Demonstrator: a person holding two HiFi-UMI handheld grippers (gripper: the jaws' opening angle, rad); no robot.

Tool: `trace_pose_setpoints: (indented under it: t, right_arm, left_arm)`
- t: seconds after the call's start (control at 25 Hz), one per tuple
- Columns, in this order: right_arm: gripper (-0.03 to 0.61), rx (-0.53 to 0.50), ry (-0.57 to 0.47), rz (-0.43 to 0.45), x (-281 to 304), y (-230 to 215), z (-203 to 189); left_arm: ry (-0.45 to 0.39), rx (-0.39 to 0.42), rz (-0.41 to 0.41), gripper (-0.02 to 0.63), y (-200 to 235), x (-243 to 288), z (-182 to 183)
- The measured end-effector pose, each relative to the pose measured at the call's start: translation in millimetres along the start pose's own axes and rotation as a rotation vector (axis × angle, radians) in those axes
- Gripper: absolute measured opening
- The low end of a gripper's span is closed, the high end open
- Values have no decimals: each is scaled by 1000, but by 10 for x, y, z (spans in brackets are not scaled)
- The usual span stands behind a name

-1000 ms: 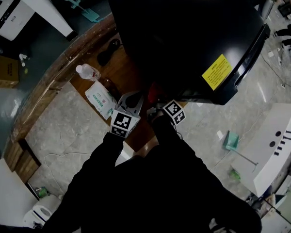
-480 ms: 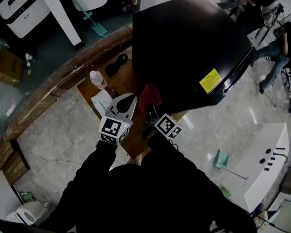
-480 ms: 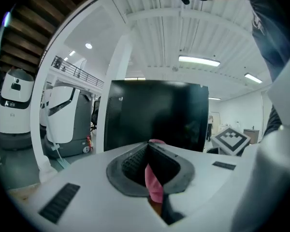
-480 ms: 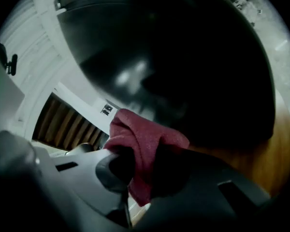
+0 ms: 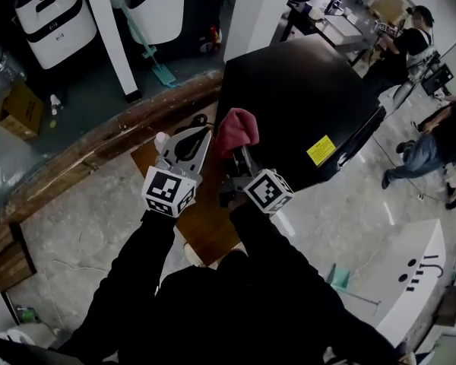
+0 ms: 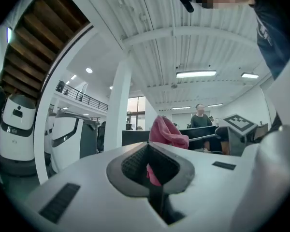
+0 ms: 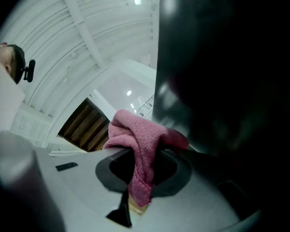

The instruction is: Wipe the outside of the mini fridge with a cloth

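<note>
My right gripper [image 7: 142, 164] is clamped on the pink cloth [image 7: 137, 139], which is bunched up over the jaws. The cloth sits right at the left edge of the black mini fridge [image 5: 304, 105]; I can't tell if it's touching. My left gripper [image 6: 150, 167] has its jaws together with nothing in them, just beside the right one, over the wooden tabletop [image 5: 203, 223].

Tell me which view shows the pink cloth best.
The right gripper view: the pink cloth fills its middle, pinched in the right hand-held gripper. The head view shows a bundle beside the mini fridge; the left gripper view shows it partly hidden.
</note>
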State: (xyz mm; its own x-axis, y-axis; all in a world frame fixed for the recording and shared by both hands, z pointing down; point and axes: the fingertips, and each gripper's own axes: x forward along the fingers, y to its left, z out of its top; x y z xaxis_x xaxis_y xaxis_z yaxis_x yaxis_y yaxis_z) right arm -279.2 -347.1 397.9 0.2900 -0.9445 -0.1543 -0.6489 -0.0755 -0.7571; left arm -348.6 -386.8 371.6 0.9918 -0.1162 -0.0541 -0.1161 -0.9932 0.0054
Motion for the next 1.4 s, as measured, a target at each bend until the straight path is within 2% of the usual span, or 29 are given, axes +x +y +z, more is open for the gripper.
trace_pose_setpoints:
  t: [0.16,0.28,0.52,0.68,0.96,1.4]
  right_arm:
    - [58,34,-52,10,309,70,238]
    - [58,116,-90,-10,494,-54,328]
    - [58,283,-131,-71,628,-385,329]
    - [55,398,-162,-73,665,-505,284]
    - [55,465,-173,-82,719,-699,132]
    - [57,547,-137,-215,703,-1519,-545]
  left_arm:
    - [-23,38,-20,6,80,169,258]
    - [-31,58,-30,6,126,297,327]
    - [-12,71,-60,6,155,534,250]
    - [8,59,-63,5,230,640,145]
    - [72,33,-64,5,334,728,-224]
    - [245,-26,-74,5,495,818,-1263]
